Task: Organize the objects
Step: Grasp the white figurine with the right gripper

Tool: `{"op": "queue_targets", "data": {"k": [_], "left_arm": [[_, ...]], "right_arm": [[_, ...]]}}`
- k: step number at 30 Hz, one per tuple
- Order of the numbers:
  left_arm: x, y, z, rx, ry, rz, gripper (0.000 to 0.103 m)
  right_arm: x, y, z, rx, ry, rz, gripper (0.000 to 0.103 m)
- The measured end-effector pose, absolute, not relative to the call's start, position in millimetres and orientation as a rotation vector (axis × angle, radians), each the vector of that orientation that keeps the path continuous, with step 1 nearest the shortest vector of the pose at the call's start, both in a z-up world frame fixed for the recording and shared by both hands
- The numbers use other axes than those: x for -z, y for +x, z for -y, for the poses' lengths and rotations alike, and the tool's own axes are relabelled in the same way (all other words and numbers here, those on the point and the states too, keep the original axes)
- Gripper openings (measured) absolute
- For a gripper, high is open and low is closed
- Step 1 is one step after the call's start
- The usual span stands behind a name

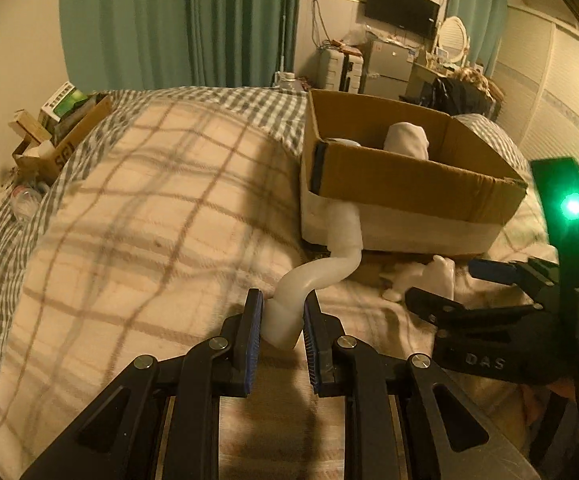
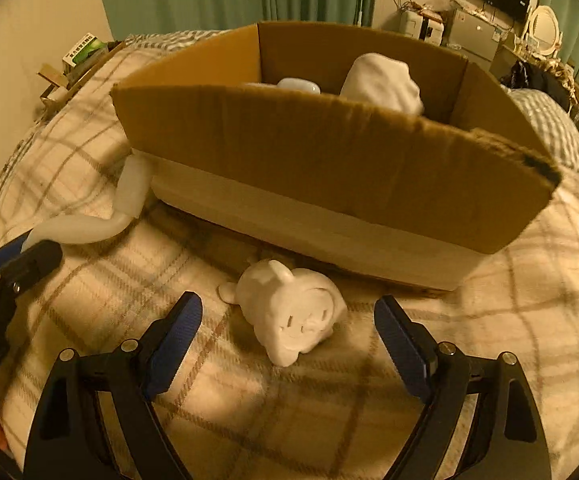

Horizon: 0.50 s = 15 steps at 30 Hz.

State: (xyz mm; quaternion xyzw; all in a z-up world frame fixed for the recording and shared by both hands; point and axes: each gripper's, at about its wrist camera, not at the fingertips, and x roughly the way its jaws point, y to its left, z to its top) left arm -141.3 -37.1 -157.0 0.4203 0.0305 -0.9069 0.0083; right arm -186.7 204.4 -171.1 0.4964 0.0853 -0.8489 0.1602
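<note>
Nearest, the left gripper (image 1: 282, 320) pinches one end of a bent white tube (image 1: 331, 258), ready to lift it. The right gripper (image 2: 287, 328) gapes around a white animal figurine (image 2: 293, 312) on the plaid blanket (image 2: 489, 320). Beyond waits the cardboard box (image 2: 329, 168), already holding white items.

The left gripper (image 1: 282, 326) is matte black plastic, its linkage arms pierced by triangular cut-outs and pinned with round silver screws; its fingers (image 1: 254, 344) carry ribbed blue pads on their inner faces; the right gripper (image 2: 288, 330) is built alike, black with silver pivots and blue-padded fingers (image 2: 175, 338); seen from the left wrist its body bears pale letters "DAS", a bright green light glowing on a black upright behind it.
</note>
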Motion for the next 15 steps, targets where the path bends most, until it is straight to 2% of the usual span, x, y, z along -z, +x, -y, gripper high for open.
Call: {"op": "queue_targets", "data": {"k": [4,9,10,15], "left_arm": [[157.8,-139.9,32.4,2.841,1.326,-0.092,0.019],[156.9,-134.5,29.2,2.848,1.333,-0.102,0.019],[156.2,-132.7,28.0,2.848,1.334,-0.103,0.019],[151.3,-122.4,18.3,2.868,1.341,-0.105,0.019]], "right_arm": [[185.6,-192.8,-204.7,2.381,1.473,-0.223,0.060],[177.0,-175.3,-205.7,2.424,1.413,-0.242,0.058],[171.6,-167.7,-207.3,2.443,1.385,-0.237,0.052],[148.1,-137.0,-212.1,2.499,1.286,-0.251,0.052]]}}
